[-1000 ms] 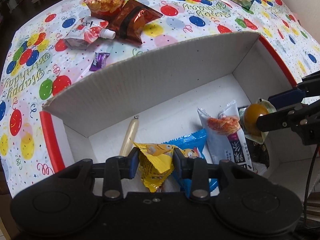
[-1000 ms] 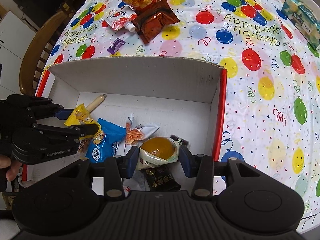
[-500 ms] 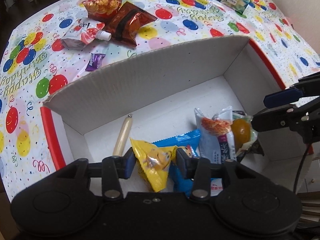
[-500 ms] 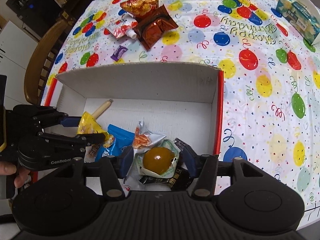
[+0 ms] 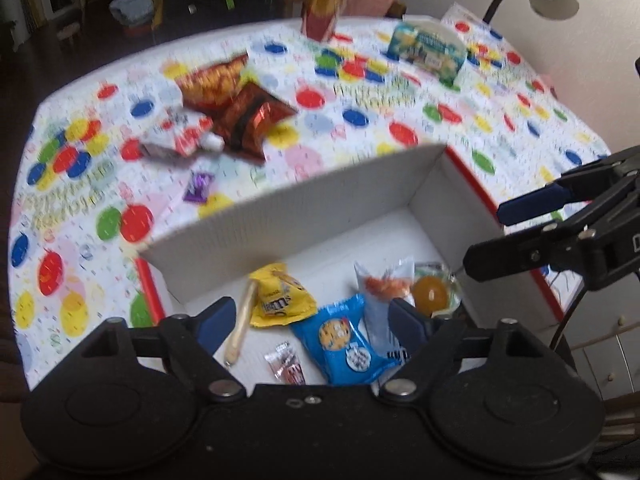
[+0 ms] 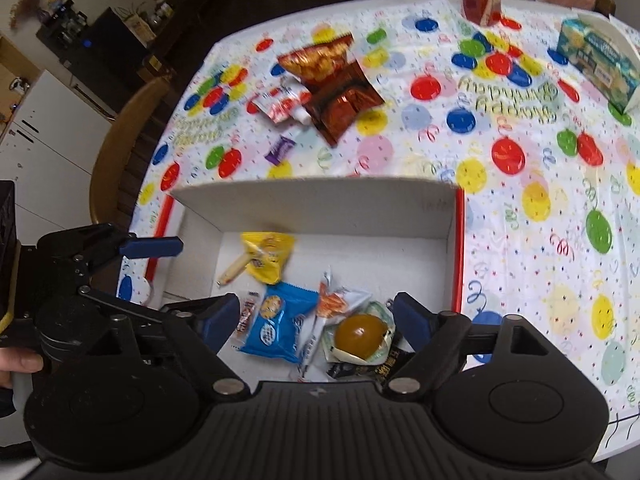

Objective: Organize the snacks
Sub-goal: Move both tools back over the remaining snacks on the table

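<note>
i am holding my left gripper above the near edge of the white cardboard box, its blue-tipped fingers spread wide and gripping nothing. my right gripper is hovering over the box's right half, also spread wide with nothing between its fingers.

inside the box i am seeing the snacks lying loose on the floor: a yellow m&m's bag, its "m&m's" lettering partly readable, resting against a pale sausage stick; a blue cookie packet with a round cookie picture just beside it; a small red-and-white candy wrapper, print too small to read; a clear-and-white packet with orange pieces; an amber jelly cup sitting on a black packet with gold characters i cannot make out.

beyond the box, on the balloon tablecloth reading "happy birthday" upside down, are lying an orange chip bag, a brown foil bag, a red-and-white spouted pouch and a small purple candy, all blurred. a tissue box is sitting far right.
</note>
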Available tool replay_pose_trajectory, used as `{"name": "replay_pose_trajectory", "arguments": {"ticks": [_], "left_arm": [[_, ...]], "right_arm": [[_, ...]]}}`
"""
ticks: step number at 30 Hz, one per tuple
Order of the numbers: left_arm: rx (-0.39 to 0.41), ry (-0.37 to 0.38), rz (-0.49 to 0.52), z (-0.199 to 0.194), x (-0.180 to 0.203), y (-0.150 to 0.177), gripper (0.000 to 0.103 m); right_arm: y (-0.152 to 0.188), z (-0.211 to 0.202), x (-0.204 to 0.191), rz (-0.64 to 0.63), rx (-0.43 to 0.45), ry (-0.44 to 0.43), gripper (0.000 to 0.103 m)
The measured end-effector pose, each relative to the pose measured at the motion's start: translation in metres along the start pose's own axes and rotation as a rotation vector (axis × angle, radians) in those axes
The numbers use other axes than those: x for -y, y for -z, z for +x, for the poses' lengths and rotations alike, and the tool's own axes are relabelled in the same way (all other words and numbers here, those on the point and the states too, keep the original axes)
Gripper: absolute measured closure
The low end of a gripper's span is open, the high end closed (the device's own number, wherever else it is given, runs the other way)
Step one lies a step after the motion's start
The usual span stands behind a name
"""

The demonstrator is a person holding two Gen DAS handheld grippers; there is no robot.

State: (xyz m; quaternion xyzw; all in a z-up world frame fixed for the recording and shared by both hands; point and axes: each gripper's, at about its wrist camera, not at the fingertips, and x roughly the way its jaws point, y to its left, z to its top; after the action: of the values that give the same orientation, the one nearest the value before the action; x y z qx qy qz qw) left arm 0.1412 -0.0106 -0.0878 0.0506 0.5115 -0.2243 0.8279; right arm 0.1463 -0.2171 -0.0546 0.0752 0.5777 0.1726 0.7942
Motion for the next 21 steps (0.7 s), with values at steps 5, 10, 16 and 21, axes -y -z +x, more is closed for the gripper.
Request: {"name": "replay_pose_trajectory", "arguments": {"ticks": [5,10,16,21], "left_arm": [[0.065,-0.023,-0.008,-0.020,-0.004,-0.009,0.014],[0.145,-0.086,-0.025,-0.036,-0.012,-0.020,0.001],[0.203,-0.142,-0.075,-0.044,-0.032,-0.041,0.001],[0.236,-0.199,-0.092,-0.044,-0.051,-0.062,0.001]], "right_arm": [[-0.011,-0.013,-0.007,-0.014,0.048,-0.004,0.000],[-0.028,-0.022,-0.012,-0.018,0.091,-0.002,0.000],[-0.058,-0.027,-0.016,-0.039,0.126,0.023,0.000],[-0.090,-0.026,-0.015,-0.041,0.152,0.047,0.000]]}}
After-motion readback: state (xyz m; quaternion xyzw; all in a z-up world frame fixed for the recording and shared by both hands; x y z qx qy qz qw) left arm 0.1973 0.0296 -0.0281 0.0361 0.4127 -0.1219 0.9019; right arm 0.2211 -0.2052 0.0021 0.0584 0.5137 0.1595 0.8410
